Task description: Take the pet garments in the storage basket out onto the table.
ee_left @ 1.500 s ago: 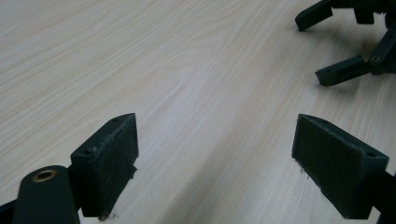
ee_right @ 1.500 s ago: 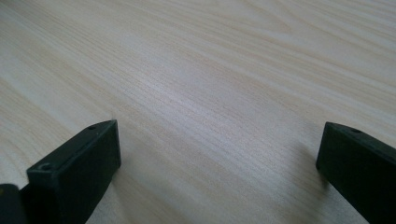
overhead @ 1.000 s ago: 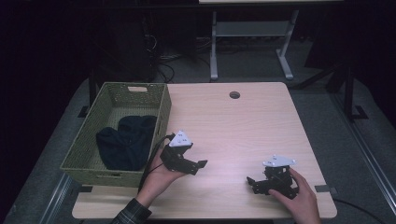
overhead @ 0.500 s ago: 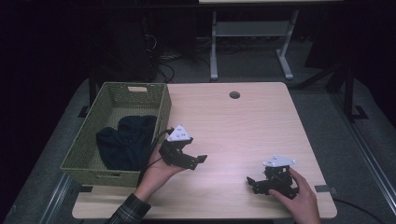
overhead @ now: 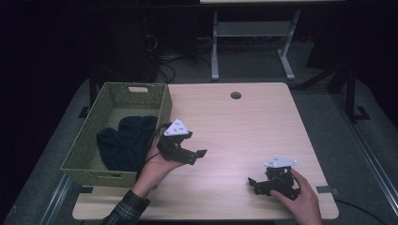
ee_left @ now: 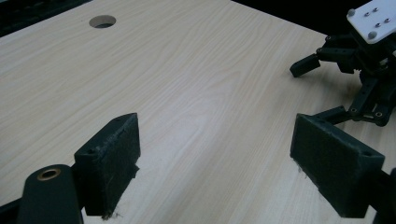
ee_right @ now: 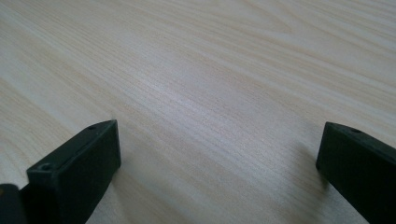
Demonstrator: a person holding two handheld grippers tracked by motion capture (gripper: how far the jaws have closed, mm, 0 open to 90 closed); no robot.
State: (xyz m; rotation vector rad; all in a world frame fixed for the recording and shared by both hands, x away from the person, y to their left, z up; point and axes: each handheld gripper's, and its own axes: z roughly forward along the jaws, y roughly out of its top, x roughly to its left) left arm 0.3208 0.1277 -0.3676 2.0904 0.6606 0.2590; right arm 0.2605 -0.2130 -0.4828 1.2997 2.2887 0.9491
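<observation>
Beside the basket (overhead: 112, 136), the left gripper (overhead: 190, 154) is hovering, jaws spread, probably readying for the dark cloth (overhead: 124, 143); right gripper (overhead: 263, 183) resting spread.

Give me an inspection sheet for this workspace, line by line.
Surface: light wooden table, bare across the middle, with a round hole near its far edge.
Job's things: green woven basket at the table's left edge, dark cloth bundled inside it.
Clutter: nothing seen.
Grippers: left gripper held beside the basket, fingers wide apart with nothing between them; right gripper low at the near right of the table, fingers also apart and empty.
Cables: a dark cable trails from the left gripper; loose cables lie on the floor behind the table.
Surroundings: grey floor, a pale metal stand beyond the table, dark background.
</observation>
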